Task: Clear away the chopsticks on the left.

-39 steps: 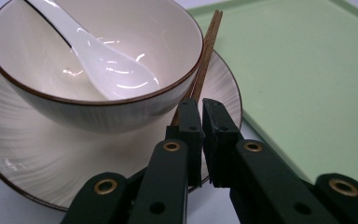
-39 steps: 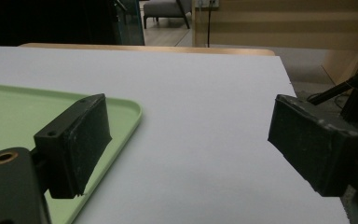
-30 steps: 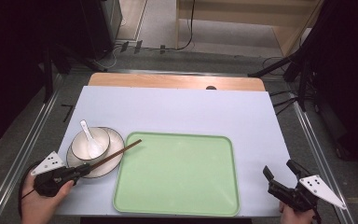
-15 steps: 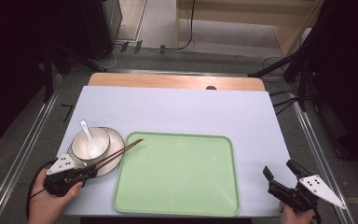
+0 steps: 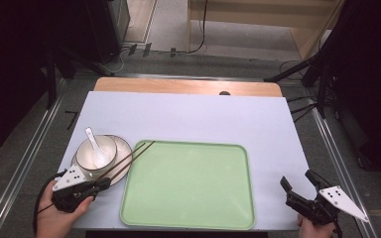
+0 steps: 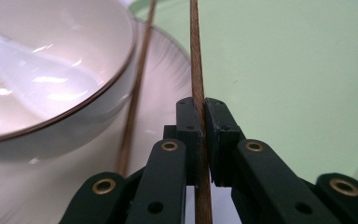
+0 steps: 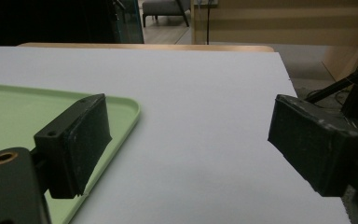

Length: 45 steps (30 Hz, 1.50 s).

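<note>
Left tongs (image 5: 100, 184) pinch one chopstick (image 6: 198, 70) near its end; its length runs up-right past the bowl (image 5: 95, 151) toward the tray (image 5: 188, 218). Right tongs (image 5: 297, 191) gape wide, empty, well apart.

Grey floor (image 5: 258, 44) lying beyond the table, cables (image 5: 188, 49) trailing across it. Wooden furniture (image 5: 258, 10) standing behind, surroundings staying dark.

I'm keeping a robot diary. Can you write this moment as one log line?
left hand-held gripper: shut on one chopstick | other chopstick: on plate | right hand-held gripper: open, empty | tray: empty
</note>
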Tool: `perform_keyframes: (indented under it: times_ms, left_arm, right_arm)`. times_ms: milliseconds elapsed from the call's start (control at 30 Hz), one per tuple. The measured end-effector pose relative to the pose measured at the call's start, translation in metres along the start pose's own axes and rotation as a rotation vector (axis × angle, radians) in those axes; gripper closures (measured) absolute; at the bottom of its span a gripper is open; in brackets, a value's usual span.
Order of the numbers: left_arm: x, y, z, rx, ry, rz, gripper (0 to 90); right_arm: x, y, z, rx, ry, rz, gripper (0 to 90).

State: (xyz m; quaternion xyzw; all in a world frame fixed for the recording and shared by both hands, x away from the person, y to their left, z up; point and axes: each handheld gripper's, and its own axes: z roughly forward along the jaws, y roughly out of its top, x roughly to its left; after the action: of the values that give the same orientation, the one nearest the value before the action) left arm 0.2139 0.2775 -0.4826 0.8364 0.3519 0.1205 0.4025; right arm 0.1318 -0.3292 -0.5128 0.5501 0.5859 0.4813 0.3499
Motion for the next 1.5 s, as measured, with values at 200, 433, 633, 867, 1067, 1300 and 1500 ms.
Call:
perform_keyframes:
  times_ms: [200,433,633,867,1067,1300,1500]
  left_arm:
    - [-0.028,0.009,0.023,0.015,-0.073,-0.032,84.9]
    - [-0.051,0.015,0.053,0.041,-0.108,-0.089,84.7]
    - [-0.057,0.011,0.071,0.092,-0.085,-0.106,84.3]
    - [-0.058,0.007,0.075,0.102,-0.065,-0.118,81.0]
    - [-0.064,0.007,0.075,0.101,-0.042,-0.087,74.2]
    - [-0.068,0.021,0.074,0.022,-0.038,-0.077,56.5]
    - [-0.089,0.043,0.098,0.049,-0.053,0.016,74.1]
  right_arm:
    - [0.001,0.000,0.000,-0.001,-0.003,-0.003,12.8]
    - [0.000,0.000,0.001,0.001,0.000,-0.001,12.8]
    - [-0.001,0.000,0.001,-0.002,0.002,0.000,12.9]
    - [-0.001,0.000,0.000,-0.001,0.001,0.002,12.9]
    - [-0.001,0.000,0.001,0.000,-0.001,0.004,12.8]
    - [0.000,0.000,0.000,-0.002,-0.002,0.000,12.8]
    - [0.000,-0.001,0.000,-0.001,-0.001,0.000,12.8]
